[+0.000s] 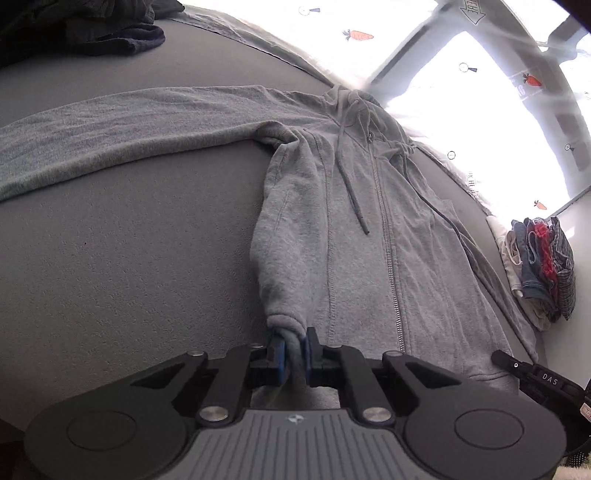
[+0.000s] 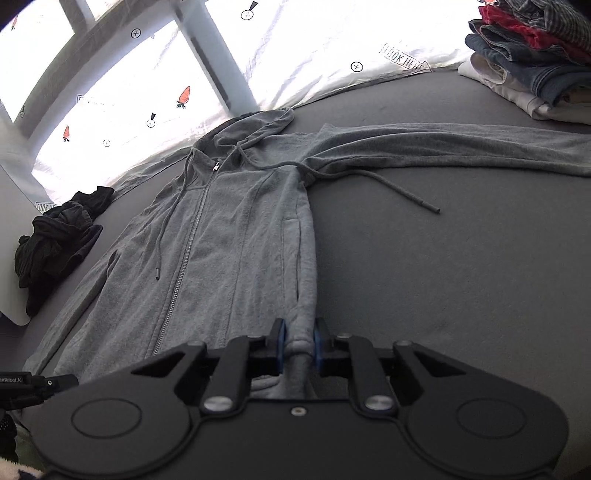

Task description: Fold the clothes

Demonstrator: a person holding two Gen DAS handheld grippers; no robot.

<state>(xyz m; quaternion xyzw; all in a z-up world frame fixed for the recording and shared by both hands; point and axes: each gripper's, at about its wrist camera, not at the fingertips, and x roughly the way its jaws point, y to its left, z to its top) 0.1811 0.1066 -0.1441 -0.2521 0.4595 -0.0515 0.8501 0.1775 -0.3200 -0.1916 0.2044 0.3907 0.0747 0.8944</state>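
A grey zip-up hoodie (image 1: 369,236) lay face up on a flat grey bed surface (image 1: 129,258), its hood toward the bright patterned curtain (image 1: 461,122) at the top of both views.

In the left wrist view, the left claw (image 1: 294,356) sat at the bottom centre of the frame, its blue-padded fingers (image 1: 279,356) closed narrow on a pinch of the hoodie's lower hem corner. One sleeve ran out flat toward the left edge of the frame. A dark heap of clothes (image 1: 92,29) lay in the upper left corner, and a stack of folded clothes (image 1: 543,269) stood at the right edge.

In the right wrist view, the right claw (image 2: 298,345) sat at the bottom centre, its blue pads closed narrow on the opposite hem corner, with the grey cloth bunched between them. The other sleeve stretched toward the right edge of the frame, and a drawstring (image 2: 399,188) trailed onto the bed just below it. The dark heap (image 2: 55,236) appeared at the left here, and the folded stack (image 2: 532,62) in the upper right corner.
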